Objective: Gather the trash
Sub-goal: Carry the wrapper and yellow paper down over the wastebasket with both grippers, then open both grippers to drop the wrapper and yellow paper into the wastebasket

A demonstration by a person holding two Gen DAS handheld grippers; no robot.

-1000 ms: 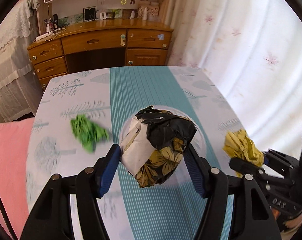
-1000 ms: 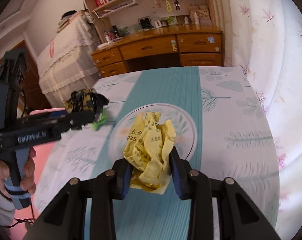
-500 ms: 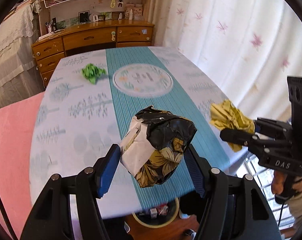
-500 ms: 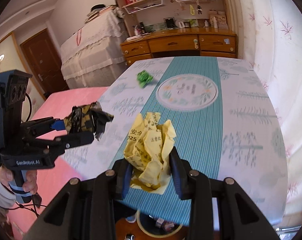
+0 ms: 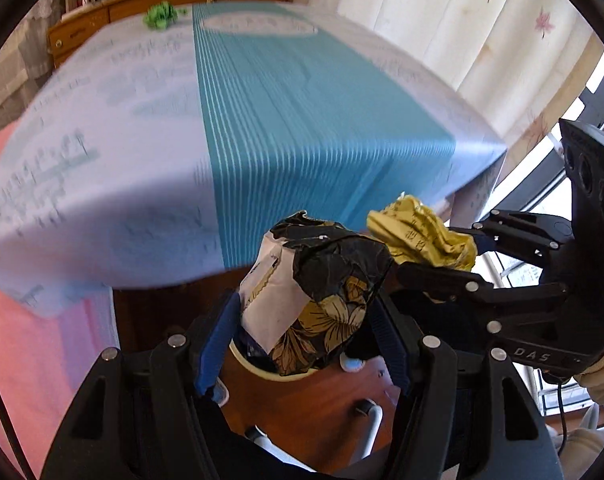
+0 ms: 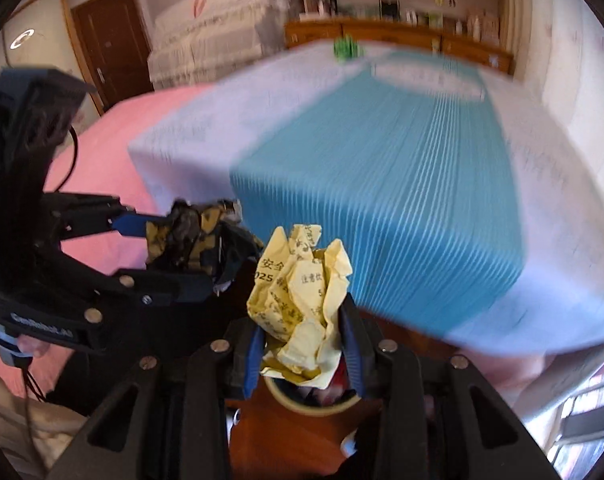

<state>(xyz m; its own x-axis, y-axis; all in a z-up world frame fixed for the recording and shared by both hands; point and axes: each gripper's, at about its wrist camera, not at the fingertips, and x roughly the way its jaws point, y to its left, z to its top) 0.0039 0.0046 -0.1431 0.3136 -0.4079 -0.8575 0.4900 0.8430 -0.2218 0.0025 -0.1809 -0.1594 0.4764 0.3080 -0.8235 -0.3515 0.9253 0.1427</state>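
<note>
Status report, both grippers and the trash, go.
Left gripper shut on floral wad. Right gripper shut on yellow wad. Bin below. Green wad on table.

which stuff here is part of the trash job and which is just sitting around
Part of the job:
- black floral wad in the left gripper
- yellow paper wad in the right gripper
- green wad on the table
- bin below

Just there:
- tablecloth
- wooden desk
- curtain
</note>
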